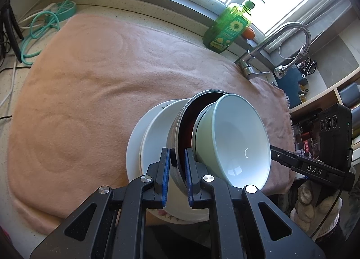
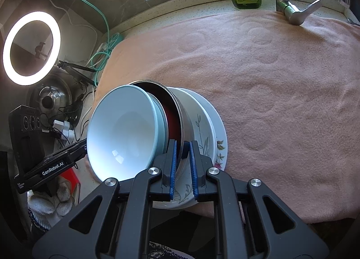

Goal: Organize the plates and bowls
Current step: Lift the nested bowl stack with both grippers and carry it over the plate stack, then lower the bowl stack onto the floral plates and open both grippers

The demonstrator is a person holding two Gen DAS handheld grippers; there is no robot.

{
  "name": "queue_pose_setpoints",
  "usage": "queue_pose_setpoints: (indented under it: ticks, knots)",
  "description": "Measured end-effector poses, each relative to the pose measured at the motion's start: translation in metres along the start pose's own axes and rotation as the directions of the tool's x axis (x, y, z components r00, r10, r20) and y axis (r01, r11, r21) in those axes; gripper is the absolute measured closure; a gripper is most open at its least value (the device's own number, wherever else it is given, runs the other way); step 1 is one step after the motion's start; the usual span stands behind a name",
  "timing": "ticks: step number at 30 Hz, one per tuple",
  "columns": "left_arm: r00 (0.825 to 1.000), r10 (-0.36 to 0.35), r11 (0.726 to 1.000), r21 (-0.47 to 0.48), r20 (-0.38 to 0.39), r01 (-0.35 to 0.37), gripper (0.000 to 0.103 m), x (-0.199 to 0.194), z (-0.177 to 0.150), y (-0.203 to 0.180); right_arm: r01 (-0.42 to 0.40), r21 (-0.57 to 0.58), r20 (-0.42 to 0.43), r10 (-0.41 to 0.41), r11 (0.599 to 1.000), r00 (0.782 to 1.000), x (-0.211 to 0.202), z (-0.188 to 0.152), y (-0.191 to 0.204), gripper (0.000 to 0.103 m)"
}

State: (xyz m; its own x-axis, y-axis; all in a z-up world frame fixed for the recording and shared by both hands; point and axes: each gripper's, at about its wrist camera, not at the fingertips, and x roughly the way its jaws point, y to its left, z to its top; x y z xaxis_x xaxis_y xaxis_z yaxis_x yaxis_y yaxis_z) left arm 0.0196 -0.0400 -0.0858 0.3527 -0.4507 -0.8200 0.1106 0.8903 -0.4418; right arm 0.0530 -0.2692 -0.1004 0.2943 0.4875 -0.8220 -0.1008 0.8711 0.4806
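A steel bowl with a dark red inside stands on stacked white plates on the pink towel. Two pale blue-white bowls nest inside it. My left gripper is shut on the steel bowl's near rim, one blue pad inside and one outside. In the right wrist view my right gripper is shut the same way on the steel bowl, on the opposite side of its rim. Under it lie a flower-patterned plate and a wider white plate. Each gripper shows in the other's view, held by a gloved hand.
The pink towel covers the counter. A green soap bottle and a faucet stand by the window. Teal and white cables lie at the towel's far left corner. A lit ring light and a pot lid are beyond it.
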Motion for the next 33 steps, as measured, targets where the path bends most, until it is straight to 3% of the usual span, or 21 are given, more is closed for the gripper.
queue_pose_setpoints:
  ticks: [11, 16, 23, 27, 33]
  knots:
    - [1.000, 0.002, 1.000, 0.000, 0.000, -0.002, 0.091, -0.003, -0.002, 0.002, 0.009, -0.004, 0.006, -0.009, 1.000, 1.000, -0.004, -0.003, 0.000, 0.089]
    - [1.000, 0.005, 1.000, 0.006, 0.004, -0.005, 0.091, -0.006, -0.003, 0.000, 0.016, -0.002, 0.014, -0.016, 1.000, 1.000, -0.007, -0.004, -0.004, 0.080]
    - [1.000, 0.011, 1.000, 0.001, 0.013, -0.011, 0.085, -0.012, -0.005, 0.004, 0.031, -0.006, 0.037, -0.031, 0.999, 0.999, -0.020, -0.008, -0.006, 0.077]
    - [0.999, 0.039, 0.999, 0.013, 0.032, -0.039, 0.083, -0.020, -0.006, 0.004, 0.059, -0.027, 0.064, -0.057, 0.998, 0.996, -0.030, -0.012, -0.003, 0.061]
    - [0.996, 0.073, 0.997, 0.026, 0.058, -0.075, 0.080, -0.033, -0.012, 0.007, 0.106, -0.062, 0.098, -0.099, 0.992, 0.990, -0.042, -0.020, 0.001, 0.056]
